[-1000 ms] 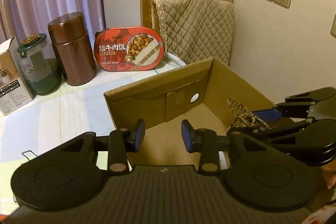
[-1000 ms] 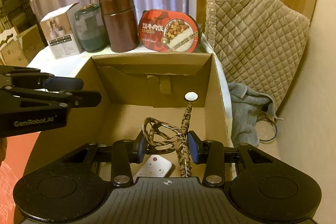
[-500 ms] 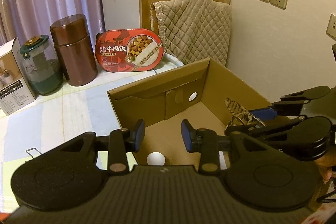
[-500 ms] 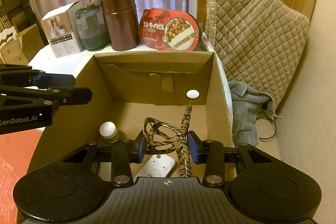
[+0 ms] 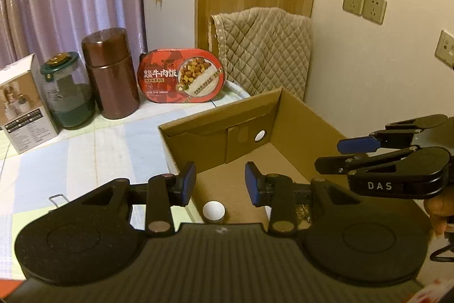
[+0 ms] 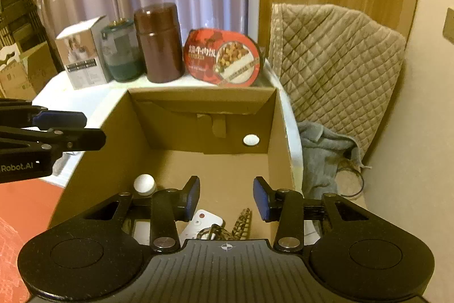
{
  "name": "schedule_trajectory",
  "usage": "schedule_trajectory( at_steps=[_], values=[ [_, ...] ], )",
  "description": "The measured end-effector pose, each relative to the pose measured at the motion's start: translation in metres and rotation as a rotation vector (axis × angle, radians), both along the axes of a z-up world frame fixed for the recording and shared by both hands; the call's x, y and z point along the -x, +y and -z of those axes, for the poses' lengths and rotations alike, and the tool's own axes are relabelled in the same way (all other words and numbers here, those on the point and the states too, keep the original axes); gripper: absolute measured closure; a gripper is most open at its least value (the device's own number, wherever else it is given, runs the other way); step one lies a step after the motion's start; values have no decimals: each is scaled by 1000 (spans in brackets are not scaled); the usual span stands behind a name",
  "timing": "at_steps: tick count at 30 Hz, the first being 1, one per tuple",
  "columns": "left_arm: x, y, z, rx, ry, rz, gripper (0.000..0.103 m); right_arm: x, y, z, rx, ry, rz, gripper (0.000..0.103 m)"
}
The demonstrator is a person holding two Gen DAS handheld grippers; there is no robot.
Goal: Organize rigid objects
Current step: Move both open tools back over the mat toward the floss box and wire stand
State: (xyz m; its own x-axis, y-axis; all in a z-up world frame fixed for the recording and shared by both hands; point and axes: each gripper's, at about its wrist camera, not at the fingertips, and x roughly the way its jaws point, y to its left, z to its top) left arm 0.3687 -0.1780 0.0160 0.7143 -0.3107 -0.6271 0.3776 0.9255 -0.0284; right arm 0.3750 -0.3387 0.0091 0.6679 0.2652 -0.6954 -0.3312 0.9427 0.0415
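Hovering over the open cardboard box (image 6: 198, 104) with the left tongs (image 5: 220, 183) and the right tongs (image 6: 226, 195), each narrowly apart and gripping nothing. Already lying on the box floor: a white-capped bottle (image 6: 144, 183) by the left wall, a white remote (image 6: 203, 219), and beside it a mottled patterned piece (image 6: 241, 220), possibly a pair of glasses, though half hidden under the tongs.

Waiting along the back of the table (image 5: 85, 155): a red meal tub (image 5: 181, 83) propped on edge, a brown canister (image 5: 109, 73), a green-lidded jar (image 5: 66, 93) and a white carton (image 5: 20, 110).

Looks like the gap between one drop and the next fetch. To do it well:
- Lift clear of the box rim before swinging out; low tongs would catch the far flap.
- Take the red meal tub first, being nearest the box, and open wide for it.
- Grip the canister and the jar low on the body and keep them upright, since smooth round sides may slip.
- Send one hand at a time, the two tongs being close together over the box.

Plenty of bare table left of the box; tight on the right, with wall and quilted cover (image 5: 264, 47) near. Far half of the box floor free for setting things down.
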Motion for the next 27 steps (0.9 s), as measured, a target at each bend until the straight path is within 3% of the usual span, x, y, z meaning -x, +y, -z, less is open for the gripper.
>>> schedule_trajectory(
  at_steps=[15, 27],
  values=[
    [91, 47, -39, 29, -17, -51, 71, 106, 33, -73, -147, -77, -15, 46],
    [159, 107, -48, -4, -34, -127, 68, 165, 82, -92, -197, -99, -65, 41]
  ],
)
